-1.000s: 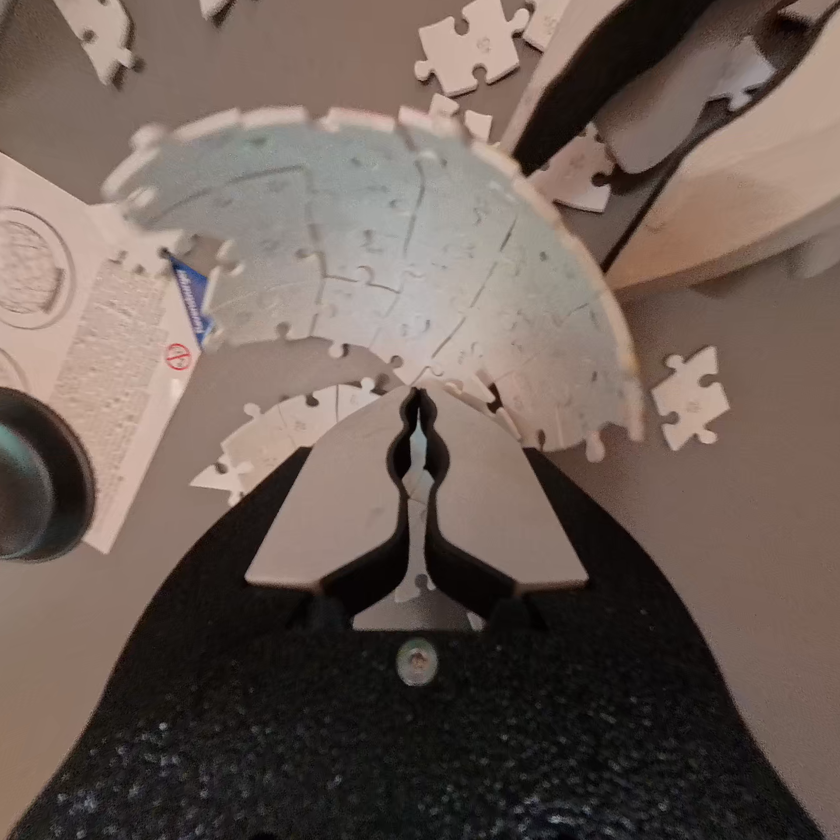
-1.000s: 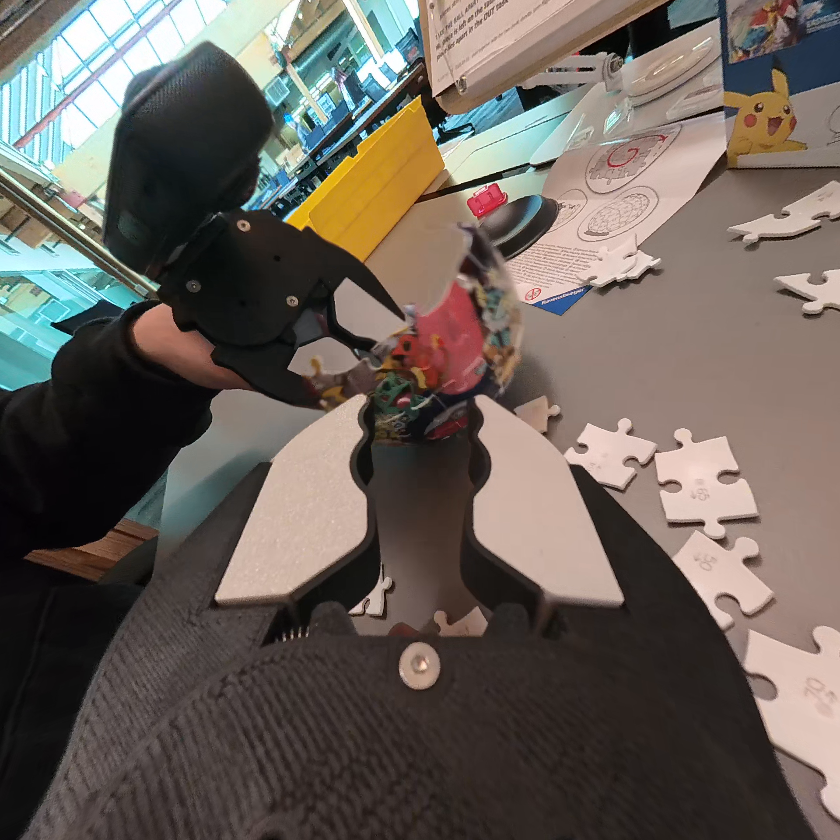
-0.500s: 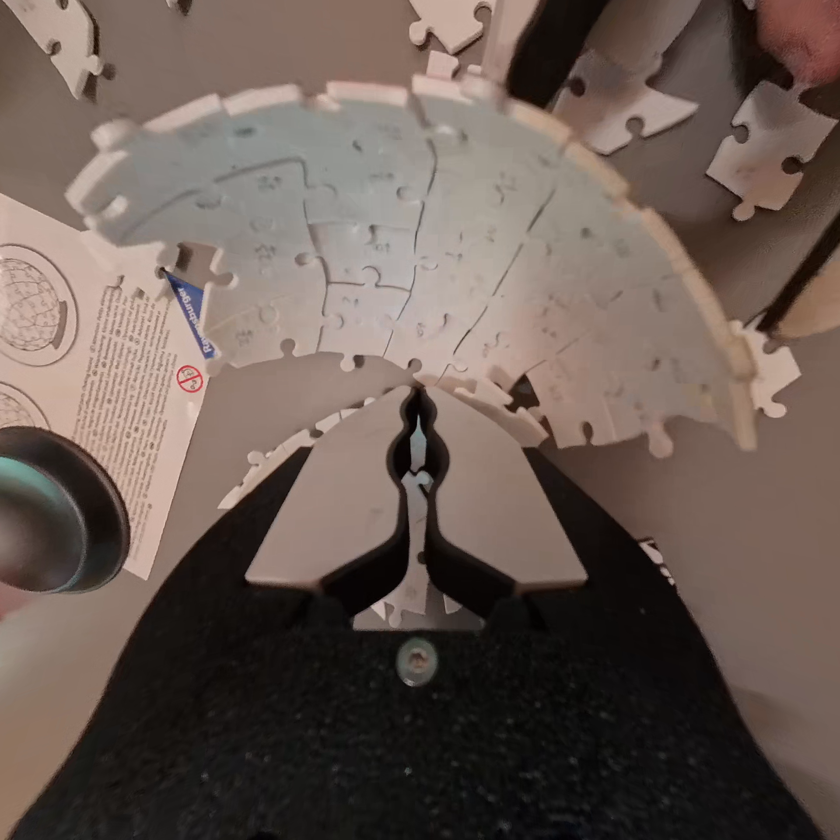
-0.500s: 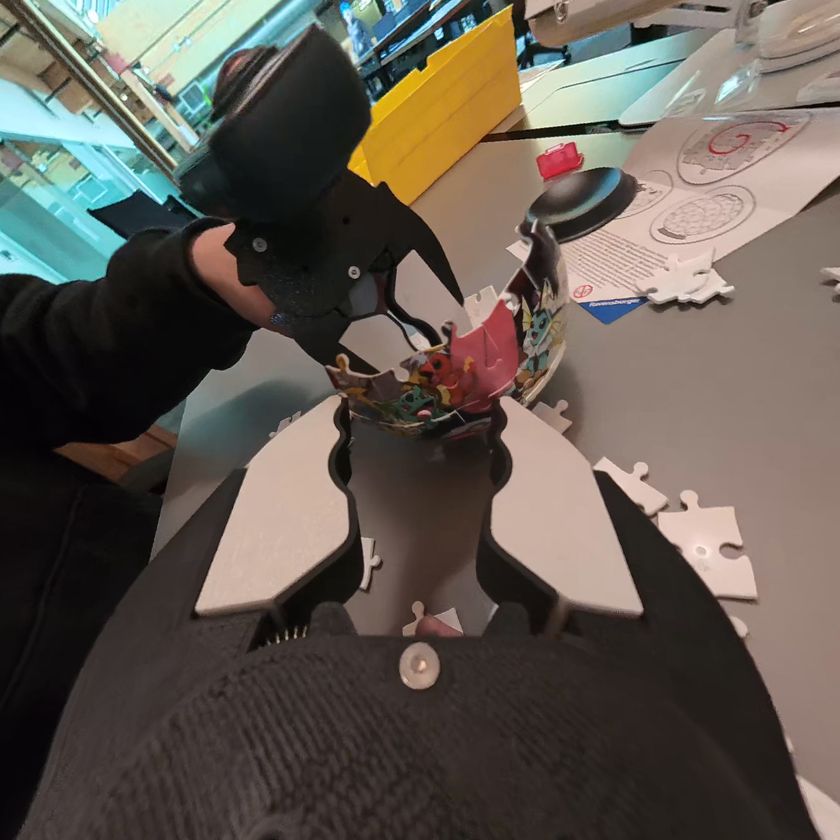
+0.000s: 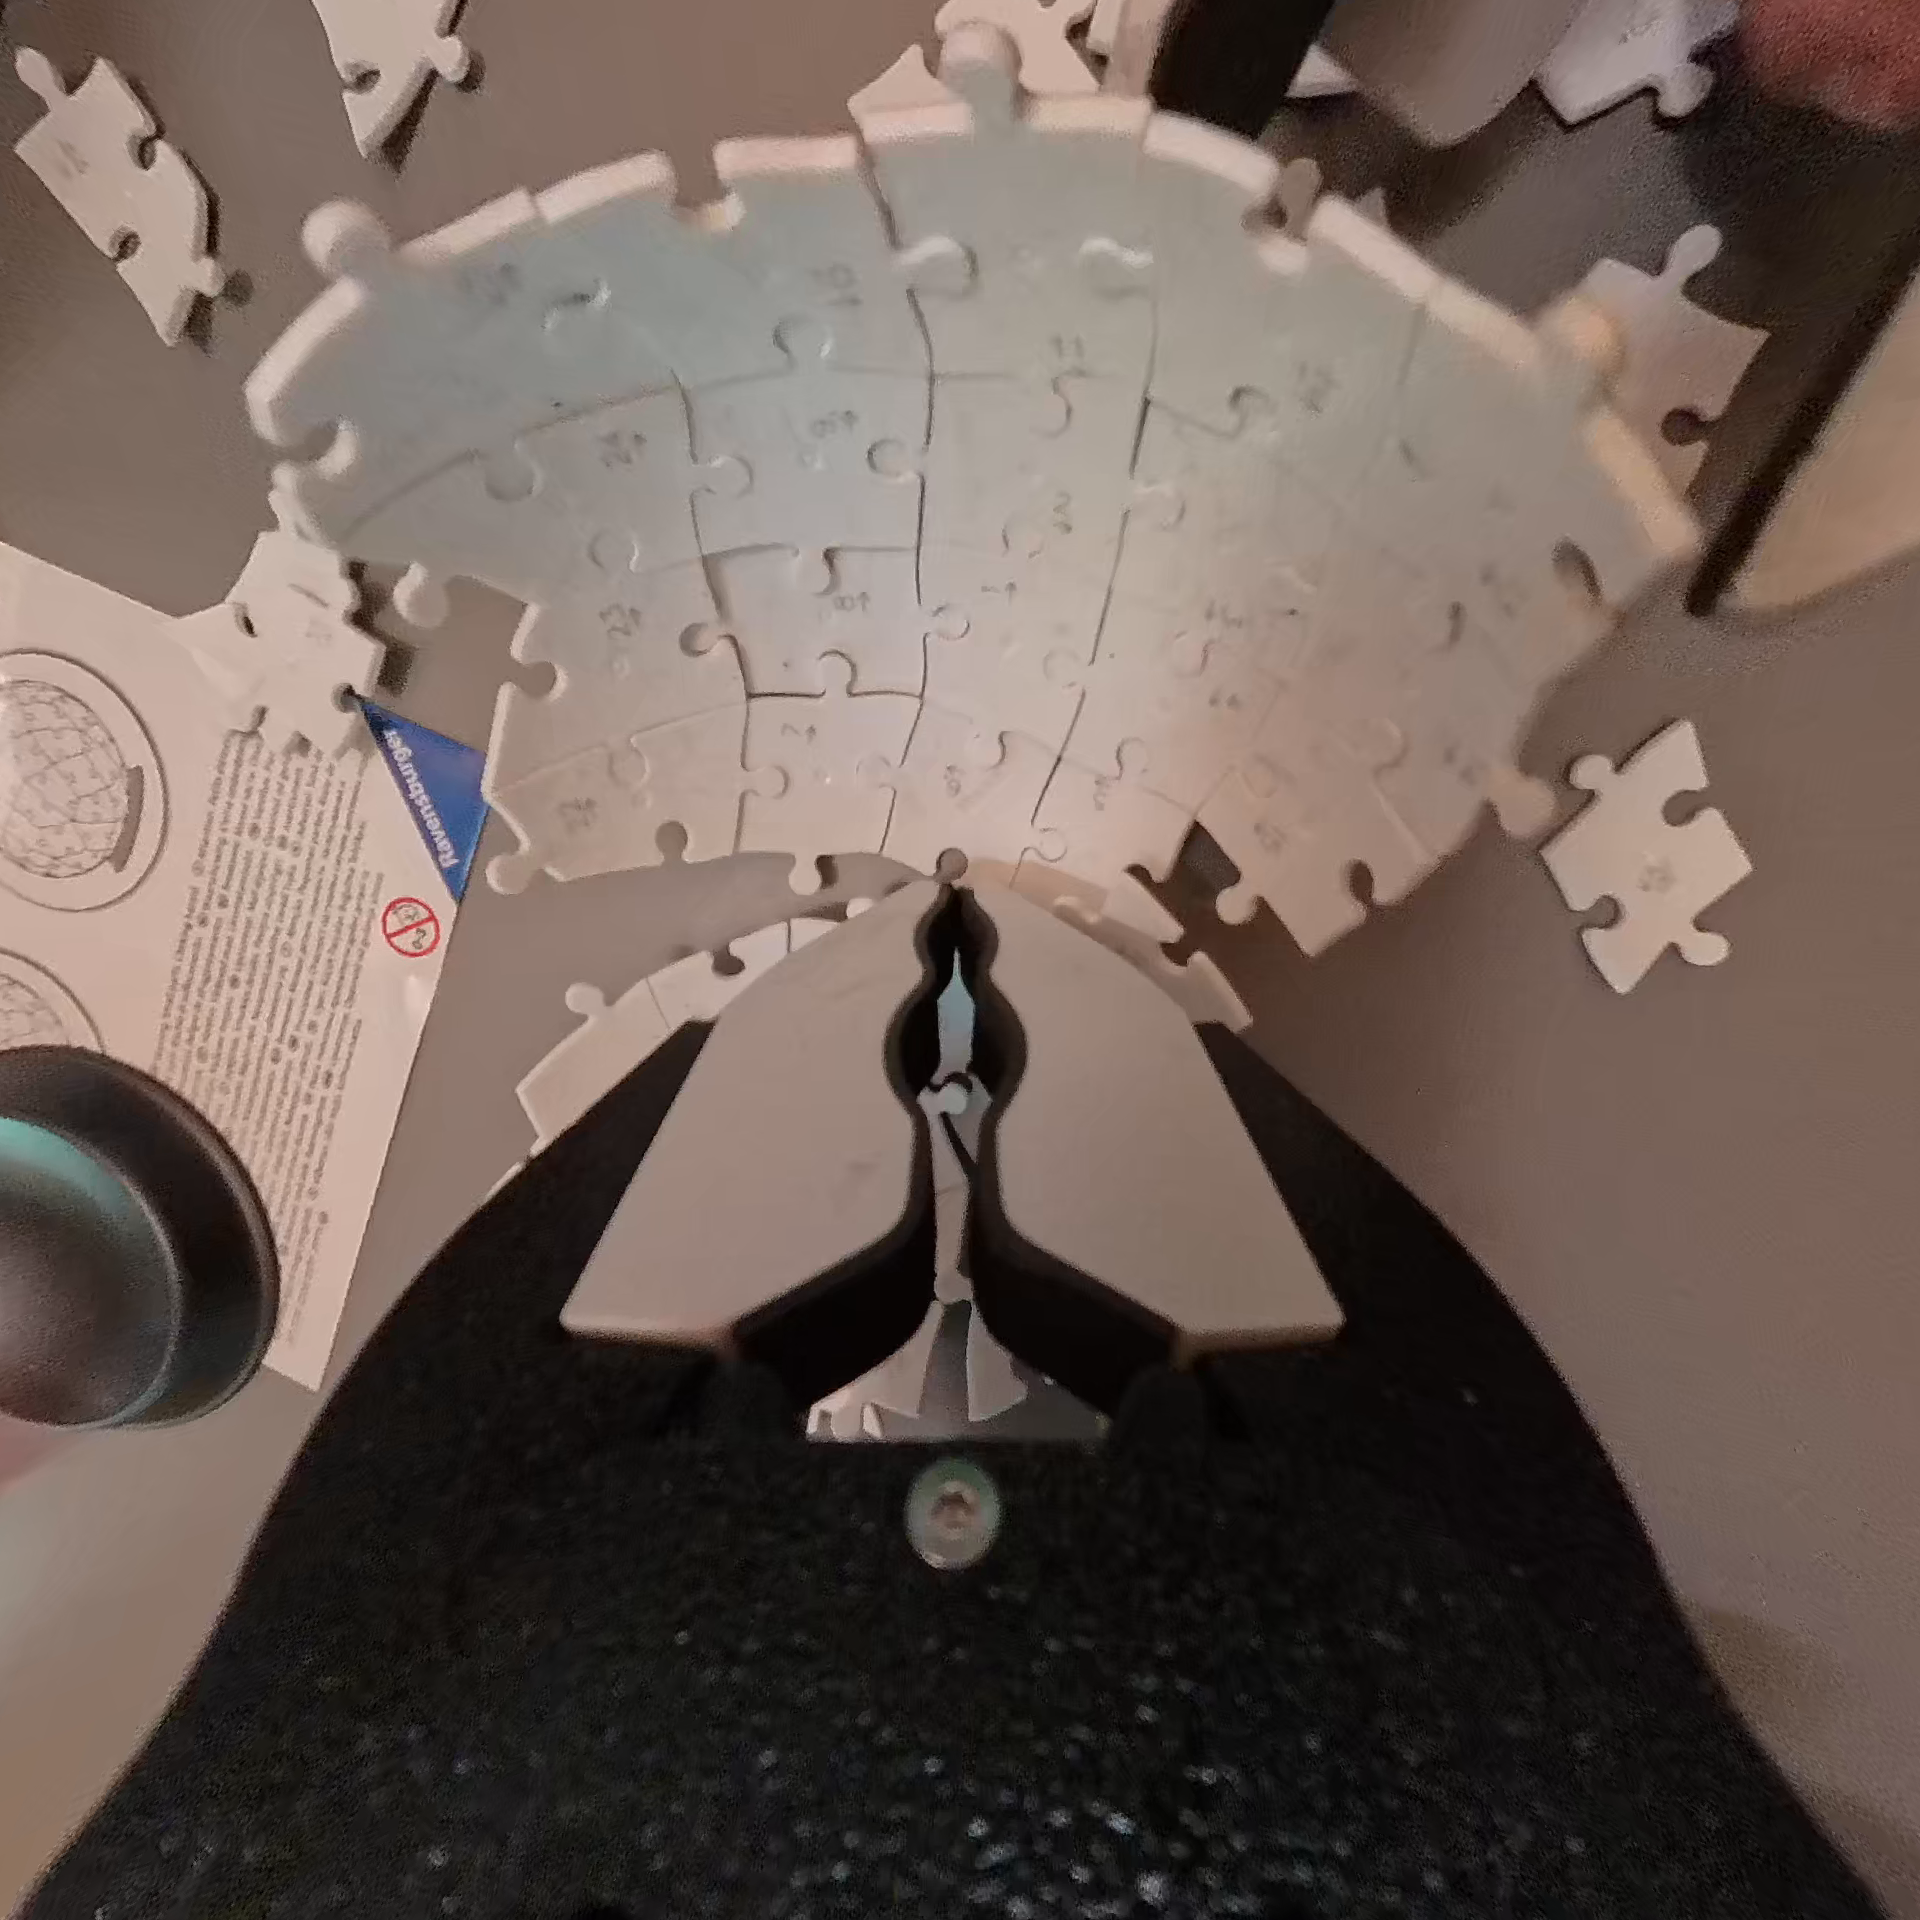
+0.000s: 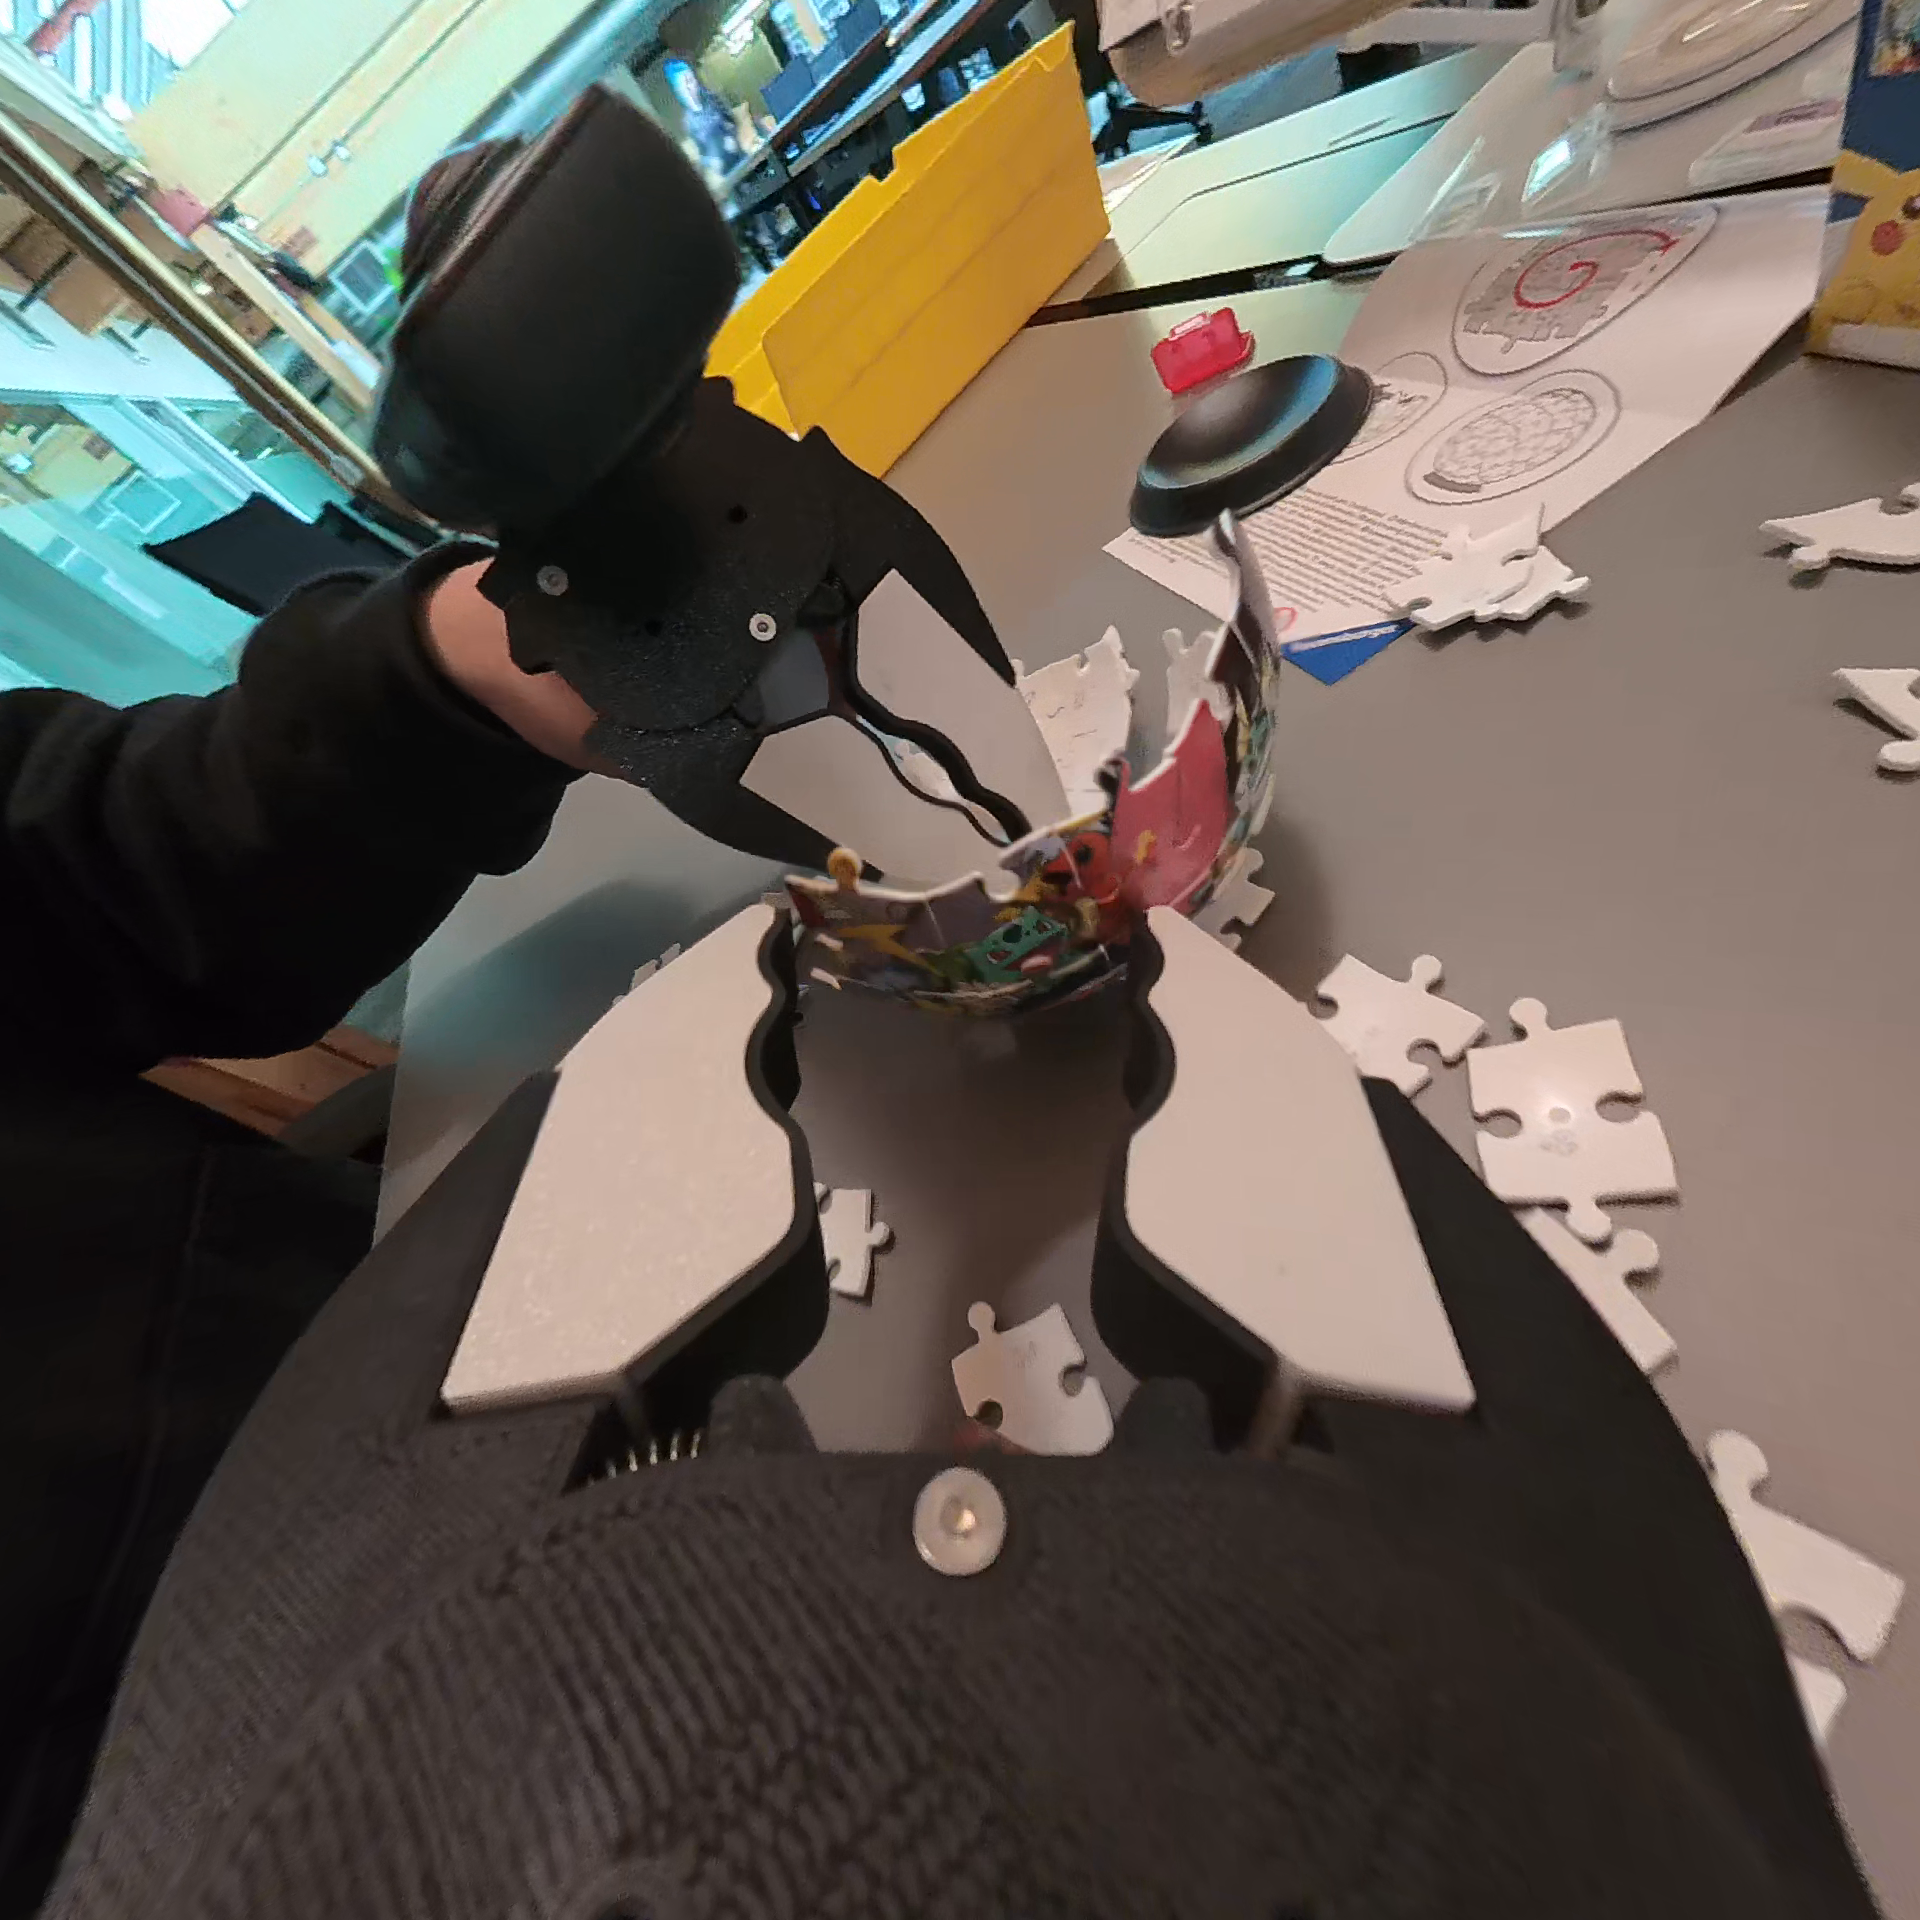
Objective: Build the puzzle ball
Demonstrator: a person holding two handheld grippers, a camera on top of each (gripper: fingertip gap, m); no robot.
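Note:
The partly built puzzle ball (image 5: 987, 540) is a curved shell of joined pieces, white inside and colourful outside (image 6: 997, 935). My left gripper (image 5: 954, 894) is shut on the near rim of the shell; it also shows in the right wrist view (image 6: 1023, 821), pinching the rim from above. My right gripper (image 6: 961, 925) is open and empty, its fingertips on either side of the shell's lower part, just in front of it. The shell rests on or just above the grey table (image 6: 1558, 831).
Loose white puzzle pieces (image 6: 1558, 1122) lie right of the right gripper and around the shell (image 5: 1642, 862). An instruction sheet (image 5: 260, 883) and a black round stand (image 6: 1247, 436) lie beyond. A yellow bin (image 6: 935, 260) and a puzzle box (image 6: 1881, 187) stand at the back.
The left gripper has lowered the shell towards the table and tilted it so its open side faces up. The right gripper has opened wider and come closer to the shell.

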